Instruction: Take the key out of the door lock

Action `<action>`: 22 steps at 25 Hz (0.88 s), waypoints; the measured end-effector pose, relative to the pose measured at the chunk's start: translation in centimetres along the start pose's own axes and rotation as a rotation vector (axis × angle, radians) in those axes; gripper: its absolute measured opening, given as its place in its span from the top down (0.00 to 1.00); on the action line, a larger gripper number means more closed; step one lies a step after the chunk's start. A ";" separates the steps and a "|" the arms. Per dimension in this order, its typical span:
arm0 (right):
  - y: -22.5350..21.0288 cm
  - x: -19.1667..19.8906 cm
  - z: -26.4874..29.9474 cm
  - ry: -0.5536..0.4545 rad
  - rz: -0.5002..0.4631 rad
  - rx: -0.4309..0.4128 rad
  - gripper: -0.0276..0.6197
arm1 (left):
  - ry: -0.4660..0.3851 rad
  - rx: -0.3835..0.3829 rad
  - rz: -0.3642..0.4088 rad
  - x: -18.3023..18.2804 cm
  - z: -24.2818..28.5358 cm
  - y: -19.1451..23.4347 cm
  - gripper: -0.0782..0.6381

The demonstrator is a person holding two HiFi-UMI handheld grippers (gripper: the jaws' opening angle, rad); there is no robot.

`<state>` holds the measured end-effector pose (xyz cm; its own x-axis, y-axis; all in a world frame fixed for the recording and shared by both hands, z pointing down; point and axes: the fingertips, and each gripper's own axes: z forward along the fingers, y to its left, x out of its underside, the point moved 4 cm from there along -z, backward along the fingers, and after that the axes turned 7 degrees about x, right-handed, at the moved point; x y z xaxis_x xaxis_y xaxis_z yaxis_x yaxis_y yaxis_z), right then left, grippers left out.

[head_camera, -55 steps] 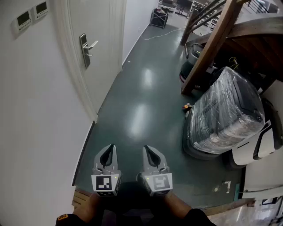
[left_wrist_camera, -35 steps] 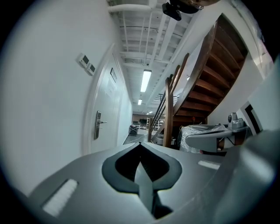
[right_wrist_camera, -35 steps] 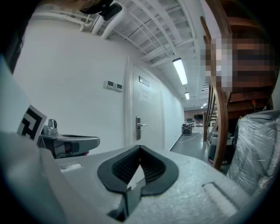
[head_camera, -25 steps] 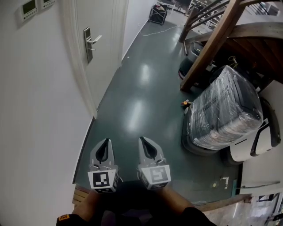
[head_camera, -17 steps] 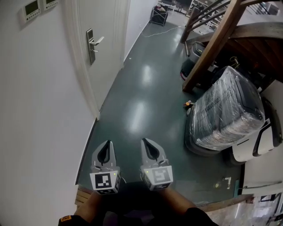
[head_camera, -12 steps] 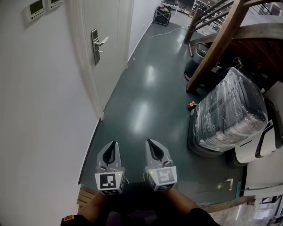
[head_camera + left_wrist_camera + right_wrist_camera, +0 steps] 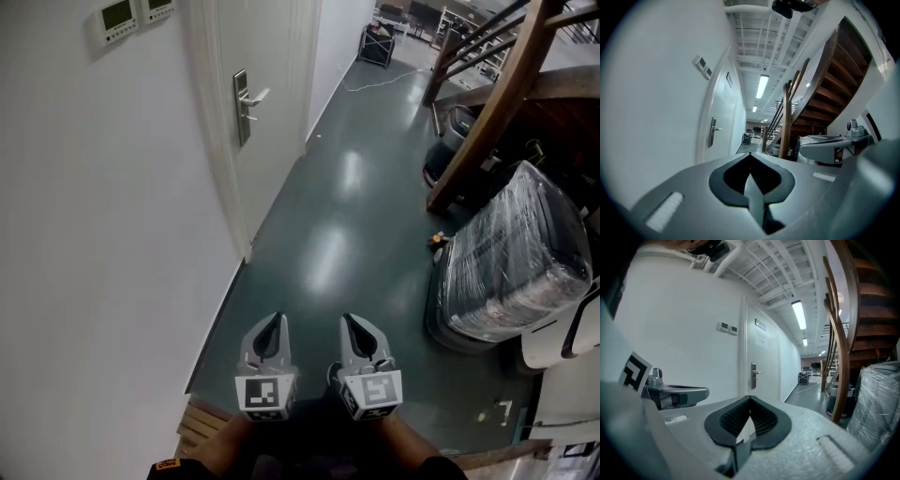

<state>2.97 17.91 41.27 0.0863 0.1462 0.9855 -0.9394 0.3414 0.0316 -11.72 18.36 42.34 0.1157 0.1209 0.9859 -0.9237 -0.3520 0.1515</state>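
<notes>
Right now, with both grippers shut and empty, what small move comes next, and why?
Probably step forward toward the door lock. It sits well ahead on the left, seemingly out of reach of the left gripper and right gripper, and no key can be made out from here.

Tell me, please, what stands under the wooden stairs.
A bulky object wrapped in clear plastic stands on the floor below the stairs. What the wrap covers cannot be told, and the space deeper under the stairs is too dark to see.

Floor (image 7: 347, 244) is gleaming glossy; door lock plate (image 7: 241, 106) is shining metallic; stair beam (image 7: 492, 108) is showing brown wood.
</notes>
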 end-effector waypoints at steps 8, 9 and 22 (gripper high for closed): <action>-4.2 0.8 4.8 0.024 0.069 -0.054 0.97 | 0.020 -0.093 0.020 0.0 4.2 0.6 0.87; -4.9 0.5 5.8 0.009 0.072 -0.066 0.97 | 0.021 -0.104 0.028 -0.1 5.2 0.5 0.87; -15.2 -3.0 16.6 -0.055 0.046 -0.215 0.97 | -0.015 -0.233 0.042 -2.4 19.0 -2.0 0.87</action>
<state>11.49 -3.08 40.63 0.0216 0.1176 0.9928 -0.8492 0.5262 -0.0439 -3.20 1.12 40.98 0.0790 0.0963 0.9922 -0.9870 -0.1320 0.0914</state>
